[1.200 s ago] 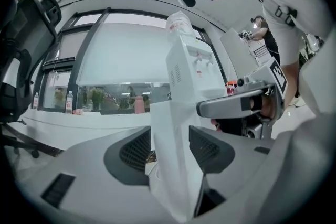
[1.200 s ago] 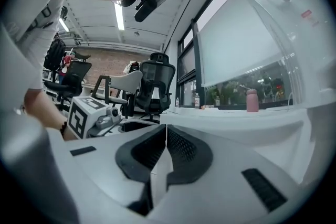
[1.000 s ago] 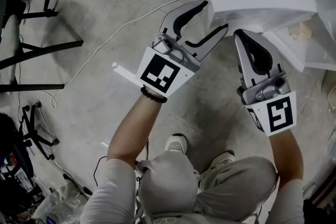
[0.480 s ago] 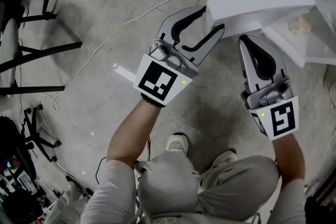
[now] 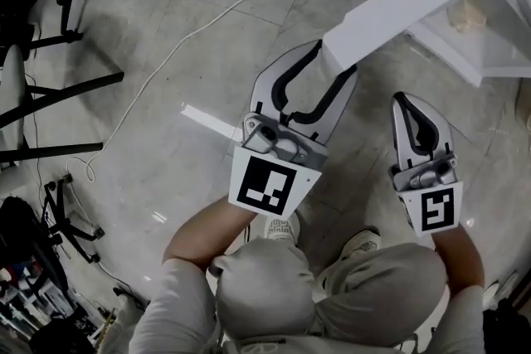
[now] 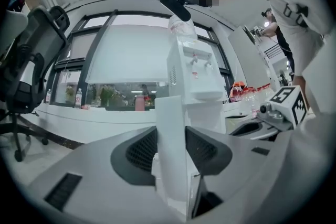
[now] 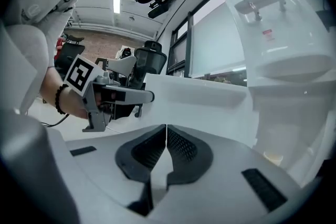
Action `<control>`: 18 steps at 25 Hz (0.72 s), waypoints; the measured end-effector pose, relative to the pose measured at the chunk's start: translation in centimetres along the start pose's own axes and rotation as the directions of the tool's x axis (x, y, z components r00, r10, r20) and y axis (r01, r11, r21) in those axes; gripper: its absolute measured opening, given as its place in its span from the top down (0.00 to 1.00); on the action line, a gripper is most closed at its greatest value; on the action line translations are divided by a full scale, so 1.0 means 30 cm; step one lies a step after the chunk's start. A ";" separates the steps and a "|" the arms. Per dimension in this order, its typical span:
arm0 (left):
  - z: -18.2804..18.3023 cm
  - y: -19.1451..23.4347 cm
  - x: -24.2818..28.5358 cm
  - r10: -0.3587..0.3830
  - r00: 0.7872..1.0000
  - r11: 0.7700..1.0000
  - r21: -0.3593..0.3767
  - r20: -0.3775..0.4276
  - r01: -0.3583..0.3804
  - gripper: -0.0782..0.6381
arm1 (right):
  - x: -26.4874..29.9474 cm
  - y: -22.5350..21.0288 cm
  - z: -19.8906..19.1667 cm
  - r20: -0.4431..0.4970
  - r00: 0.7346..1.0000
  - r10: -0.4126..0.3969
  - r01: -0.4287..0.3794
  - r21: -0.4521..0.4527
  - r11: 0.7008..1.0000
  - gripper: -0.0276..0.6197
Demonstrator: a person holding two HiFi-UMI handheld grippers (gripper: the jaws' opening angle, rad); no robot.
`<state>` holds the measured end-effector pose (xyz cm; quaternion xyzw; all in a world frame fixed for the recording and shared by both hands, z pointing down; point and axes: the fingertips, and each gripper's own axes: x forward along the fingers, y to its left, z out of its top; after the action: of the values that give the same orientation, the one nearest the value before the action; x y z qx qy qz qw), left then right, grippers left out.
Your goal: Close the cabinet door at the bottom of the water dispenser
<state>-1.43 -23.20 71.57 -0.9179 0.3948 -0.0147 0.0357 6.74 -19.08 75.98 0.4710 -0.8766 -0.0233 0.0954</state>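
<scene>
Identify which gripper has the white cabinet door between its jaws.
The left gripper: its jaws just closed onto the white cabinet door; the right gripper is shut, empty.

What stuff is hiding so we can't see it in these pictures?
Inside of the cabinet: head view, cut off by the right edge, partly covered by the cabinet door.
Bottle labels: left gripper view, too small.
Office chair: head view, cut off by the left edge.

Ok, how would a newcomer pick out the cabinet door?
Find the white water dispenser by the window. At its base, the cabinet door is the flat white panel swung out over the floor. It alone has its free edge between the jaws of the left gripper, which have just been closing on it.
</scene>
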 end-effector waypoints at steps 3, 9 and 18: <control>0.002 -0.039 -0.011 0.008 1.000 1.000 -0.009 -0.012 -0.008 0.65 | -0.031 0.000 -0.038 -0.010 1.000 -0.011 0.011 0.008 1.000 0.93; 0.012 -0.135 -0.035 -0.017 1.000 1.000 -0.016 -0.009 0.017 0.65 | -0.080 -0.007 -0.084 -0.010 0.999 -0.042 0.042 0.052 0.998 0.93; 0.029 -0.280 -0.066 -0.148 0.989 0.989 0.015 0.010 0.148 0.65 | -0.146 0.056 -0.132 -0.027 0.999 -0.023 0.025 0.065 0.998 0.93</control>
<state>3.32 -15.95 71.35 -0.9445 0.3253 -0.0150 0.0431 8.45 -14.32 79.44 0.4846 -0.8699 0.0105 0.0909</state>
